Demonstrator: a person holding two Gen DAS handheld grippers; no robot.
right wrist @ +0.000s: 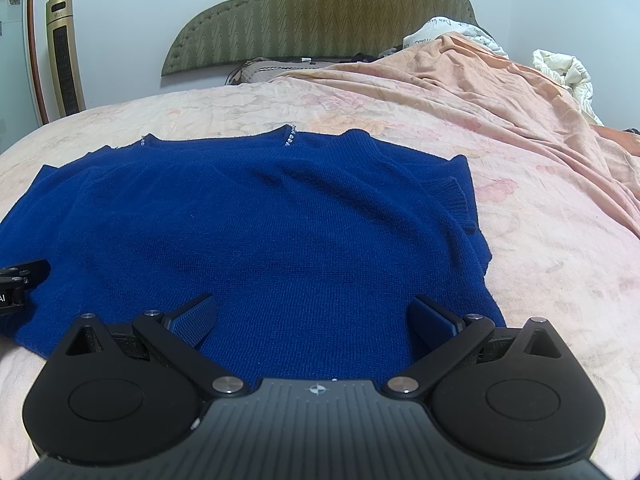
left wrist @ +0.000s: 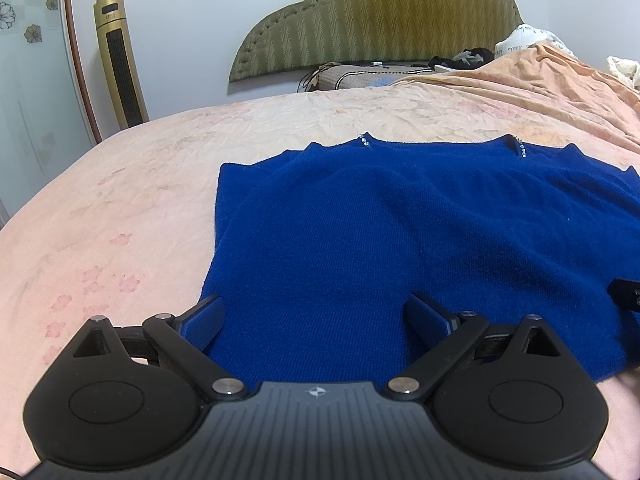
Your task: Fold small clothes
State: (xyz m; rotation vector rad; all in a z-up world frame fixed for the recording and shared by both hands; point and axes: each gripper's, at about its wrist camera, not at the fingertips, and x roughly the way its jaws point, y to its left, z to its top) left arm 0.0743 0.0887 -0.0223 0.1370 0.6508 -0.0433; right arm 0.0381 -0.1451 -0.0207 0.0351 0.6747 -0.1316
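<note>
A blue knit sweater [left wrist: 400, 232] lies spread flat on the pink floral bedsheet [left wrist: 120, 208], filling the centre and right of the left wrist view and the centre and left of the right wrist view, its neckline with two small sparkly trims [right wrist: 290, 136] pointing toward the top of the frame and its hem toward the bottom. Both sleeves look already tucked in over the body, which leaves a roughly rectangular shape, probably so the remaining fold runs hem to collar. The left gripper [left wrist: 316, 320] sits low at the bottom of its frame with jaws spread wide and nothing between them, its fingers straddling the hem near the sweater's left corner; the right gripper [right wrist: 312, 316] mirrors it near the right corner, likewise released and empty. Each tool shows at the other's frame edge, so they stand side by side along the hem. That placement seems meant for pinching both hem corners together, keeping the edge straight as it lifts. A green padded headboard [right wrist: 312, 12] and a rumpled orange blanket [right wrist: 500, 80] occupy the upper frame, well apart from the sweater.
</note>
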